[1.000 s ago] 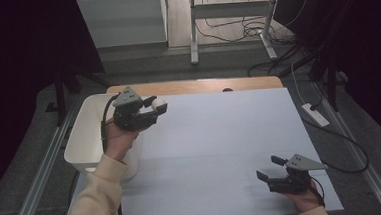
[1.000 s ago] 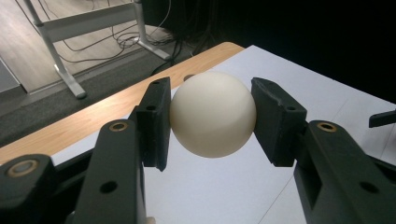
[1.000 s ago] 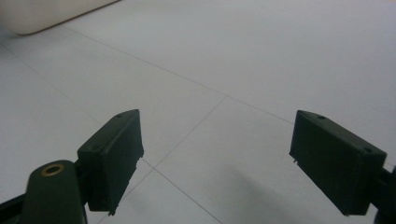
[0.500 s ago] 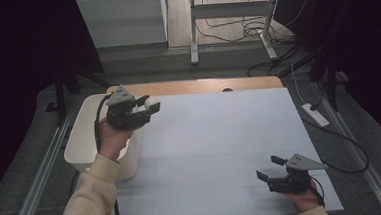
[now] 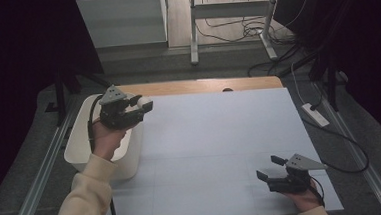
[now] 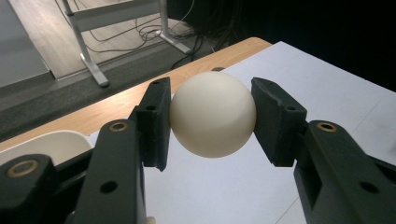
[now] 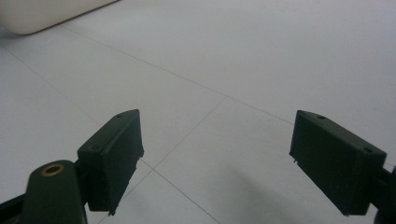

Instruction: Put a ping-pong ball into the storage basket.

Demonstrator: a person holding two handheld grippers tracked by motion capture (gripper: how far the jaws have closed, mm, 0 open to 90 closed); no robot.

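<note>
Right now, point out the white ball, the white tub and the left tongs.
white ball (image 6: 212, 114), left gripper view, middle of its front.
white tub (image 5: 76, 150), high view, left rim.
left tongs (image 6: 212, 109), left gripper view, midway between fingertips.

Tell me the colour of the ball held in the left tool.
Cream-white ball; clearest in the left gripper view.

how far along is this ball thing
Done: the left hand-held gripper is shut on the cream ball, lifted above the edge of the white bin. In hand: carrying it. Left: probably setting it down on the white table sheet; the right hand-held gripper rests open, holding nothing.
</note>
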